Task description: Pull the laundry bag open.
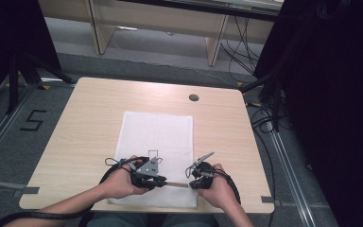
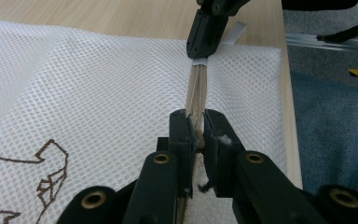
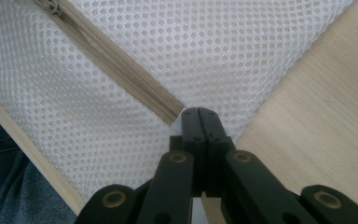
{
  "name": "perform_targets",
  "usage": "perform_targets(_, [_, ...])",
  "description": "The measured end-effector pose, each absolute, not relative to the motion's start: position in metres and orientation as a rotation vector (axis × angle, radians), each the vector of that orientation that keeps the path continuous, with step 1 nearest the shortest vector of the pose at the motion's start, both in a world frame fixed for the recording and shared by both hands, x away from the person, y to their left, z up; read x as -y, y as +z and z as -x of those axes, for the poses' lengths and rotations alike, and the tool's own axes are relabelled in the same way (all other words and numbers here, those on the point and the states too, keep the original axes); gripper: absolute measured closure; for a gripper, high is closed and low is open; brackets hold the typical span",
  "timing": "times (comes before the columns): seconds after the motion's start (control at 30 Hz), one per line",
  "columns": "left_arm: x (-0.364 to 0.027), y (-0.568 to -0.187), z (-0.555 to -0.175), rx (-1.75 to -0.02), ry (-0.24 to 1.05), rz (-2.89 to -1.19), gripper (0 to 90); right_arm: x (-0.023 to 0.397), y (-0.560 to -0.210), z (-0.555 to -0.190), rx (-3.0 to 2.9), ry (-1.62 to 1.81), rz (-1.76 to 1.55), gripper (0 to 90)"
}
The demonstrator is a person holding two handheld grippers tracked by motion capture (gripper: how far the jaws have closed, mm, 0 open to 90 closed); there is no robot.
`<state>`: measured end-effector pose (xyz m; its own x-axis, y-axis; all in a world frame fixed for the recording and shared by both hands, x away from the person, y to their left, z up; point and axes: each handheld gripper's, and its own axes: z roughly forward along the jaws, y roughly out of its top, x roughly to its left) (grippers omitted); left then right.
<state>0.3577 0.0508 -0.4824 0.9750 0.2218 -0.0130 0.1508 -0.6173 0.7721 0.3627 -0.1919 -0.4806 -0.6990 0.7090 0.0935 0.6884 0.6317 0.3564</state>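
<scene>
White mesh zippered laundry bag (image 1: 157, 142), flat on light wooden table (image 1: 85, 123), near edge.
Left gripper (image 2: 195, 126) clamps the beige zipper band (image 2: 196, 91); right gripper (image 3: 199, 116) pinches the bag's mesh at the zipper's end.

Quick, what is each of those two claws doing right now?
Left gripper: shut on the zipper of the mesh bag.
Right gripper: shut on the end of the zipper.

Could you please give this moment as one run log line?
left gripper: shut on zipper | right gripper: shut at zipper end | mesh laundry bag: flat on table
</scene>
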Motion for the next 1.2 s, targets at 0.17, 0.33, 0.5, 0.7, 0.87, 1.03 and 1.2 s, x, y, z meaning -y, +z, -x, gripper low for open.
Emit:
perform_targets(0.17, [-0.054,-0.483,-0.357,-0.263,0.107,-2.243,82.0,0.192,-0.481,-0.363,-2.787,0.574,-1.197,90.0])
perform_targets(0.33, [-0.056,-0.485,-0.356,-0.272,0.107,-2.234,82.0,0.192,-0.481,-0.363,-2.785,0.577,-1.196,90.0])
perform_targets(0.5, [-0.056,-0.483,-0.358,-0.258,0.093,-2.231,82.0,0.192,-0.481,-0.363,-2.792,0.578,-1.183,90.0])
perform_targets(0.7, [-0.057,-0.485,-0.357,-0.268,0.086,-2.220,82.0,0.193,-0.481,-0.363,-2.789,0.577,-1.203,90.0])
perform_targets(0.87, [-0.058,-0.485,-0.357,-0.251,0.088,-2.232,82.0,0.194,-0.481,-0.364,-2.793,0.587,-1.190,90.0])
perform_targets(1.03, [-0.064,-0.484,-0.357,-0.272,0.079,-2.212,82.0,0.193,-0.481,-0.364,-2.791,0.586,-1.190,90.0])
perform_targets(1.2, [-0.065,-0.486,-0.356,-0.275,0.078,-2.219,82.0,0.193,-0.481,-0.364,-2.790,0.586,-1.193,90.0])
